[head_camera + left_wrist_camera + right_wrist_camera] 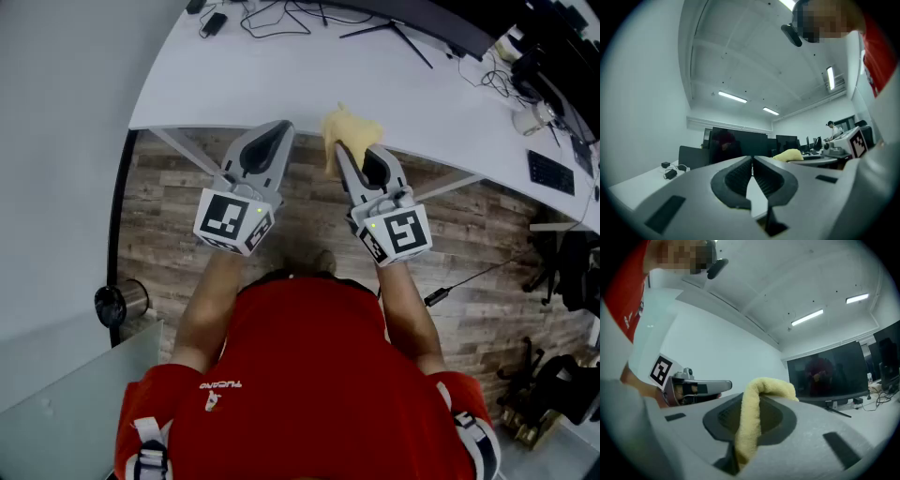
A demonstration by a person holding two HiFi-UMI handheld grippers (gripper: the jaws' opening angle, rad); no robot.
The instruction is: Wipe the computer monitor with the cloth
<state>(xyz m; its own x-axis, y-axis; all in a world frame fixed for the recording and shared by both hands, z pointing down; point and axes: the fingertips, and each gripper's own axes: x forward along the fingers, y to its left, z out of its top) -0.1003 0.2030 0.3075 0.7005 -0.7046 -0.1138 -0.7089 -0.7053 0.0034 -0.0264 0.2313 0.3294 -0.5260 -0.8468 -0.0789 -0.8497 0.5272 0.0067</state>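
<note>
Yellow terry cloth (751, 427) sat pinched between the right gripper's (345, 152) fingers (785, 416), arching bunched over their tips at the counter's (281, 84) edge; the left gripper's (752, 160) fingers were clenched, empty.

- Red shirt (309, 375): a short line of white print above a small white emblem, seen upside down in the head view; the letters are too small to read.
- Marker cube (232, 221) of the left gripper (275, 128): black-and-white square code, no letters.
- Marker cube (398, 232) of the right gripper (349, 155): a like code, no letters.
</note>
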